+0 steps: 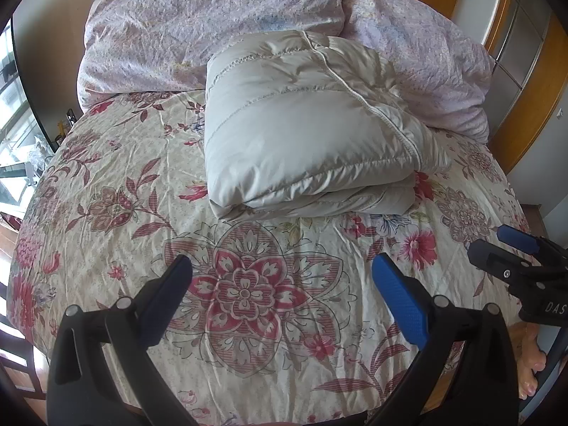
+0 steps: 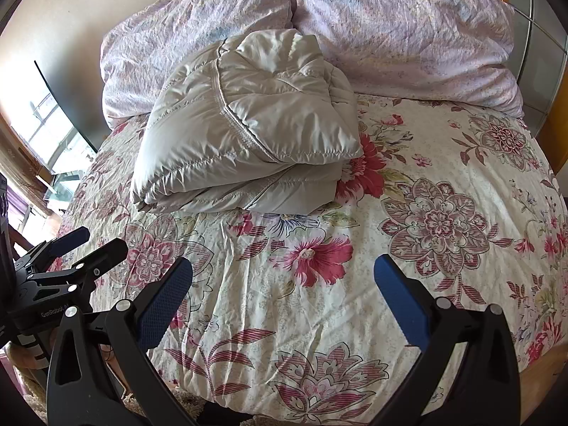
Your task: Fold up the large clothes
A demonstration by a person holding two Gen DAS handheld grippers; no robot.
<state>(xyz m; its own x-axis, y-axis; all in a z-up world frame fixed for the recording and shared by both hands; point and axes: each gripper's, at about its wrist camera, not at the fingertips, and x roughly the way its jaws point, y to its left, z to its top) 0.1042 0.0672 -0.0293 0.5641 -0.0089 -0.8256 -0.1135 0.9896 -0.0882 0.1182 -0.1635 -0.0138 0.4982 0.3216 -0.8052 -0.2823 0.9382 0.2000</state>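
A pale grey puffy down jacket [image 1: 305,127] lies folded into a thick bundle on the floral bed sheet [image 1: 117,184], in front of the pillows; the right wrist view has the same jacket [image 2: 245,131] left of centre. My left gripper [image 1: 282,269] hovers open above the sheet, short of the bundle, with nothing between its blue pads. My right gripper [image 2: 284,271] is also open and empty, held over the sheet nearer the foot of the bed. Each view catches the other gripper at its side edge, the right one [image 1: 511,248] and the left one [image 2: 92,245].
Two lilac patterned pillows [image 2: 390,28] lie across the head of the bed against a beige wall. A wooden-framed wardrobe [image 1: 525,71] stands to the right, a window [image 2: 53,135] to the left. A person's bare foot [image 1: 529,358] is on the floor by the bed's edge.
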